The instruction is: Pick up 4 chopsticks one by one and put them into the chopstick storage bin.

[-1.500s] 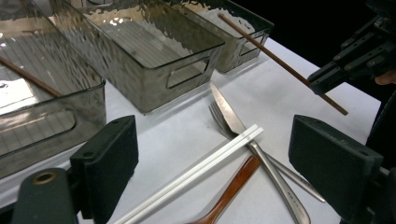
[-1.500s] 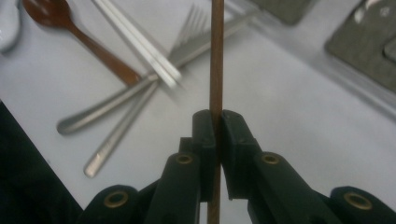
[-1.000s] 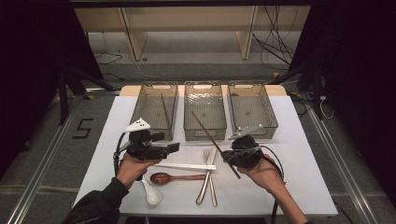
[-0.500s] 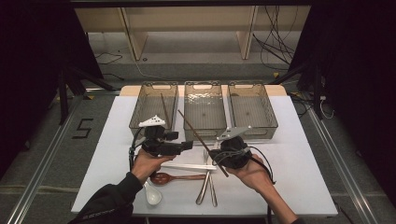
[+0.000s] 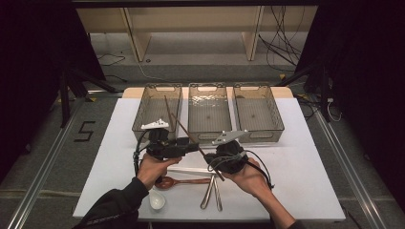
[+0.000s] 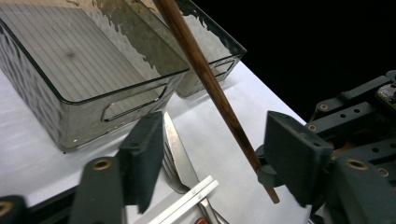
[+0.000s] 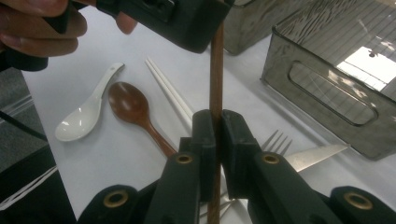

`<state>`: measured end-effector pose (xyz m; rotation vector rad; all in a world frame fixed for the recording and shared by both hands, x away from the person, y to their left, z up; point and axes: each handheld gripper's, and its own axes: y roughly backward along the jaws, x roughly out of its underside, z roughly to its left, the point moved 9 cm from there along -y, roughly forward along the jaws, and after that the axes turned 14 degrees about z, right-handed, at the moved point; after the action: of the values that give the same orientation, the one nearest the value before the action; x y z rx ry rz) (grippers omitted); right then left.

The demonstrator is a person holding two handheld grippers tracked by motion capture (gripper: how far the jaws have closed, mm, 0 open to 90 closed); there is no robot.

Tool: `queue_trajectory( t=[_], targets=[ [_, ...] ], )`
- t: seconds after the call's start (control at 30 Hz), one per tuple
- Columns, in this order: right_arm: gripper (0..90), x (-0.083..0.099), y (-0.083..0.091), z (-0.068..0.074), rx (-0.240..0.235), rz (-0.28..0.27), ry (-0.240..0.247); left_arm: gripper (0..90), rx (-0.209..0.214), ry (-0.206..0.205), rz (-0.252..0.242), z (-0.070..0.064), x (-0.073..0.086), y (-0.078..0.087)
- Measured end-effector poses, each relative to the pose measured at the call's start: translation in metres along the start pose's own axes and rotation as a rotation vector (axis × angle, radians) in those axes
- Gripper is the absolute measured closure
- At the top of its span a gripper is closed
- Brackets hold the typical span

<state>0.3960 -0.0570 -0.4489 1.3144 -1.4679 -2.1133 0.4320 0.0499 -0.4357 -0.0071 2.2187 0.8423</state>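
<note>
A long brown chopstick (image 5: 184,128) slants over the table's middle, its top end toward the left bin. My right gripper (image 5: 211,164) is shut on its lower part; in the right gripper view the jaws (image 7: 218,126) clamp the chopstick (image 7: 216,70) upright. My left gripper (image 5: 193,145) is open, one jaw on each side of the same chopstick, higher up. In the left gripper view the chopstick (image 6: 205,79) runs through the gap of my left gripper (image 6: 215,154), close to the right-hand jaw, and I cannot tell whether it touches.
Three clear bins stand in a row at the back: left (image 5: 141,117), middle (image 5: 208,86), right (image 5: 279,121). Another brown stick (image 5: 167,107) leans in the left bin. White chopsticks (image 5: 188,170), a wooden spoon (image 5: 167,182), a white spoon (image 5: 156,200) and metal cutlery (image 5: 212,193) lie below the grippers.
Both hands have come together. The left gripper moved right until its open jaws straddle the chopstick; the right gripper carried the chopstick left.
</note>
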Motion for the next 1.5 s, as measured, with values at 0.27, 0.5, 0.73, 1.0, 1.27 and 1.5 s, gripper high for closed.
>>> queue_trajectory(
  t=[0.27, 0.5, 0.73, 1.0, 1.27, 1.5],
  targets=[
    [85.2, -0.003, 0.000, 0.002, -0.005, -0.019, 0.001, 53.7, 0.043, 0.003, 0.019, -0.004, 0.003, -0.003],
    [85.2, -0.003, -0.001, 0.005, -0.012, -0.020, 0.006, 62.2, 0.063, 0.010, 0.016, -0.007, 0.003, -0.004],
    [85.2, -0.004, -0.002, 0.008, -0.020, -0.025, 0.010, 70.1, 0.078, 0.015, 0.025, -0.008, 0.004, -0.005],
    [85.2, -0.004, -0.003, 0.009, -0.022, -0.033, 0.013, 77.8, 0.117, 0.027, 0.026, -0.011, 0.004, -0.004],
    [82.6, -0.004, -0.002, 0.010, -0.031, -0.049, 0.015, 84.1, 0.183, 0.049, 0.017, -0.014, 0.000, 0.003],
    [59.1, 0.009, 0.005, -0.004, -0.049, -0.018, -0.003, 84.3, 0.105, 0.042, -0.020, 0.006, -0.012, 0.027]
  ],
)
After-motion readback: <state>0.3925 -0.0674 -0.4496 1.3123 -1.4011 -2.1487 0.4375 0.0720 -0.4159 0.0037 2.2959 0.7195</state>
